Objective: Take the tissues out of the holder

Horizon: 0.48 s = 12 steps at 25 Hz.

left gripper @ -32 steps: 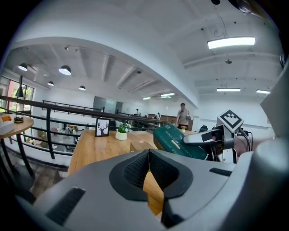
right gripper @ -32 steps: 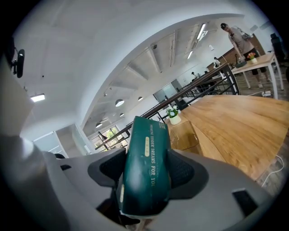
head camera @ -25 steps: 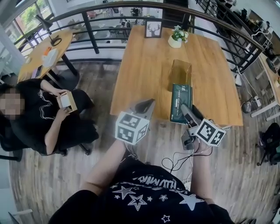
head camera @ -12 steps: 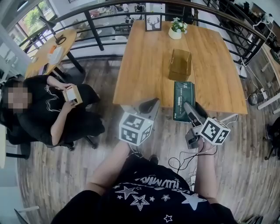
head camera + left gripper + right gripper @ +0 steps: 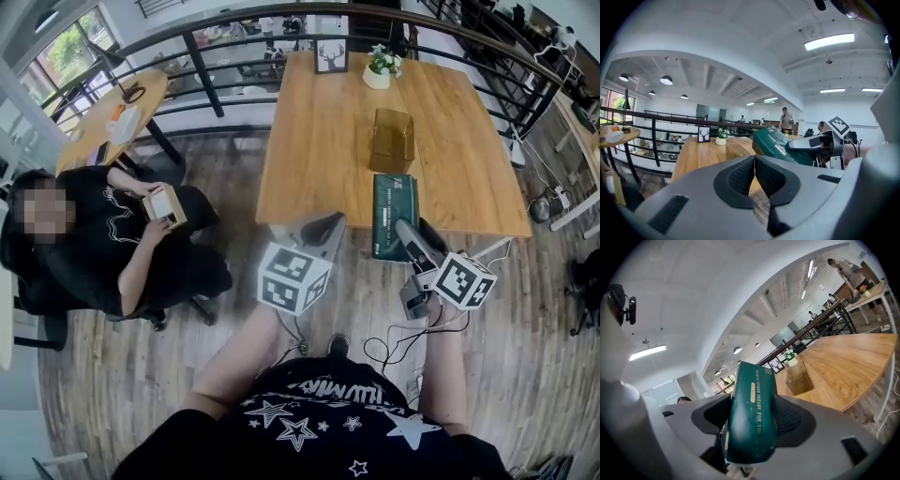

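Desk [image 5: 309, 159]: brown wood, next to a black rail [image 5: 202, 64].
Holder [image 5: 391, 141]: see-through brown box, standing in the middle of the desk.
Green tissue pack [image 5: 392, 208]: just beside the holder, at the desk's near edge.
Right claw [image 5: 405, 229]: tip on the pack's near end.
Left claw [image 5: 321, 229]: near the desk's edge, left of the pack.
Far end: plant pot [image 5: 379, 73] and deer picture [image 5: 330, 58].
Left side: sitting person [image 5: 89, 244], small box [image 5: 167, 204] in hands.

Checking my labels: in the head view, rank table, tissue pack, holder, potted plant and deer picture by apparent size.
table
tissue pack (nearer the camera, so unsure)
holder
potted plant and deer picture: alike
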Available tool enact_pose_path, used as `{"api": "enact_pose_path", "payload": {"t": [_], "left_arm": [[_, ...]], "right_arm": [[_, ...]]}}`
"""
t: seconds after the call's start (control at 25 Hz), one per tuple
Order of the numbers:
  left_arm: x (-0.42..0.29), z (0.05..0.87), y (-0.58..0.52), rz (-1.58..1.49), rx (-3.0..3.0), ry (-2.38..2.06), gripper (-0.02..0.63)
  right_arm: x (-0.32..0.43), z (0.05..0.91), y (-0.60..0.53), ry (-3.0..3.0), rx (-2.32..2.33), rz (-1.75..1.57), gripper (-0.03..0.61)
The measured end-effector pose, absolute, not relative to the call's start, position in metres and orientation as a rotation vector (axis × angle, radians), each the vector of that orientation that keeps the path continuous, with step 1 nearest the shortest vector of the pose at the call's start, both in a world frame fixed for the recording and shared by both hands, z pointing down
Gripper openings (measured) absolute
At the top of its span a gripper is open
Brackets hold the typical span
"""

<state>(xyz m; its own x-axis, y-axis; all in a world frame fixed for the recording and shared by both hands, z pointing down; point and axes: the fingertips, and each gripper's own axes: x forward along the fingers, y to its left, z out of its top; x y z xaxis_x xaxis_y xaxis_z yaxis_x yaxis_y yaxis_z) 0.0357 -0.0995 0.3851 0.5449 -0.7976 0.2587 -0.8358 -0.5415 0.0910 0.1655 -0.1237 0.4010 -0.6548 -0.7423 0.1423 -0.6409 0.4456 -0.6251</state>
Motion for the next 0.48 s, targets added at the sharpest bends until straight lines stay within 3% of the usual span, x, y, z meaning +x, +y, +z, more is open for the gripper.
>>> {"api": "enact_pose_path", "payload": {"t": [0.48], "left_arm": [[-0.033, 0.374, 0.013, 0.254, 2.628, -1.295, 0.012]], "right_arm": [[0.093, 0.393, 0.004, 2.512, -1.307, -0.973, 0.293]]}}
